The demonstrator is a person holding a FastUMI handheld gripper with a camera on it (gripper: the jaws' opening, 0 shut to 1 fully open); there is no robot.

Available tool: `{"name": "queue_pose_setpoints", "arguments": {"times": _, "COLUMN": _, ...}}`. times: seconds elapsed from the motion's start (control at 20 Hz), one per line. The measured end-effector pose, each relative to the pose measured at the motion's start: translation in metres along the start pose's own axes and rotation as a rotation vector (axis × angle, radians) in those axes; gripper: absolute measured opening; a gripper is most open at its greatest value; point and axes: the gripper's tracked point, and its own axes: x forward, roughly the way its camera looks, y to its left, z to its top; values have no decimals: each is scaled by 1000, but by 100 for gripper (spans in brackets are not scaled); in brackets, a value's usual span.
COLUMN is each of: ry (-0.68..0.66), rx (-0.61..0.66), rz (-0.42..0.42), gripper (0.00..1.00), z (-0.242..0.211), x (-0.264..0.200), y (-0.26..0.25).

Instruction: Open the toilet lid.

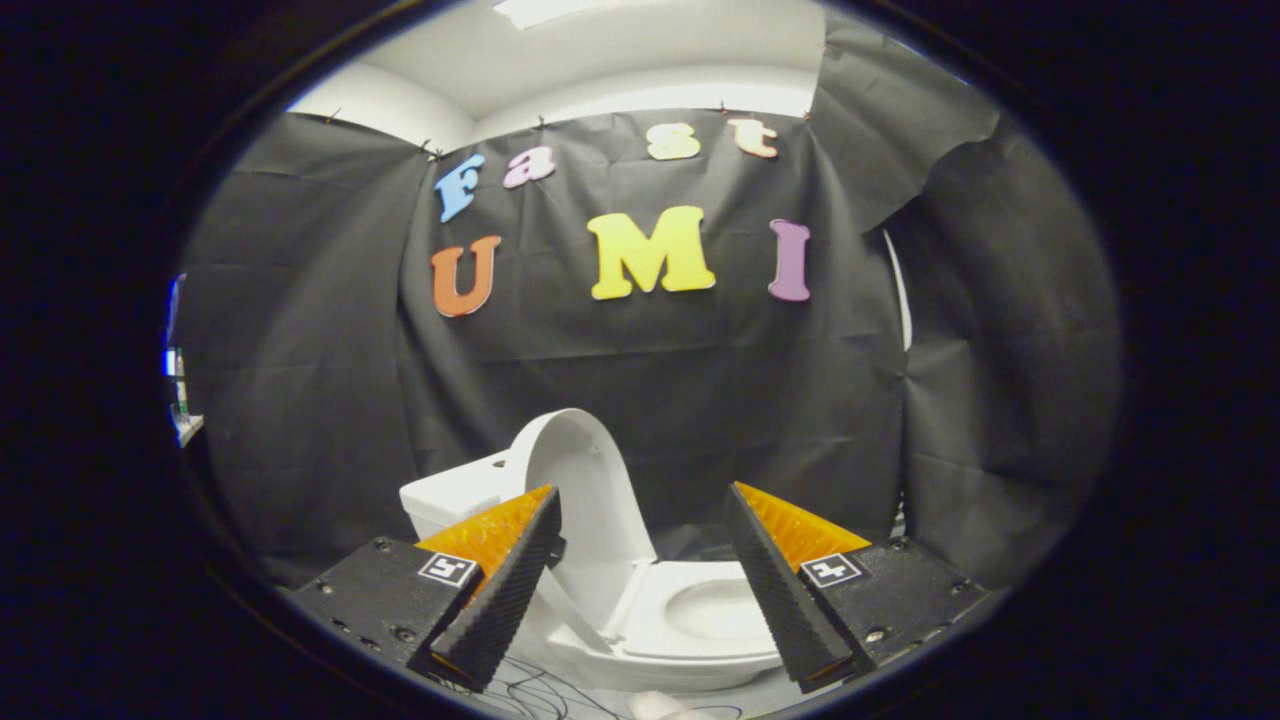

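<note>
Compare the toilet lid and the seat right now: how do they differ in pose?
The lid stands raised, leaning back by the tank; the seat lies flat on the bowl. The lid rises between the open gripper's fingers; the seat sits lower, ahead of them. Both are white, and neither is gripped.

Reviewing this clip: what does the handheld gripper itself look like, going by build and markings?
The gripper has two wedge-shaped fingers with ribbed inner faces, each mounted on a flat black plate fastened by screws. Each plate carries a small square black-and-white marker.
</note>
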Motion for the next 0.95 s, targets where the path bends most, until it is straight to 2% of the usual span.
{"name": "queue_pose_setpoints", "arguments": {"times": 0.3, "ry": 37, "rx": -11, "rz": -164, "gripper": 100, "z": -36, "x": -45, "y": -110}}
{"name": "queue_pose_setpoints", "arguments": {"times": 0.45, "ry": 59, "rx": -28, "rz": -232, "gripper": 100, "z": -55, "x": -56, "y": -146}}
{"name": "queue_pose_setpoints", "arguments": {"times": 0.7, "ry": 79, "rx": -48, "rz": -268, "gripper": 100, "z": -82, "x": -65, "y": -168}}
{"name": "queue_pose_setpoints", "arguments": {"times": 0.95, "ry": 90, "rx": -19, "rz": -257, "gripper": 100, "z": -85, "x": -65, "y": -170}}
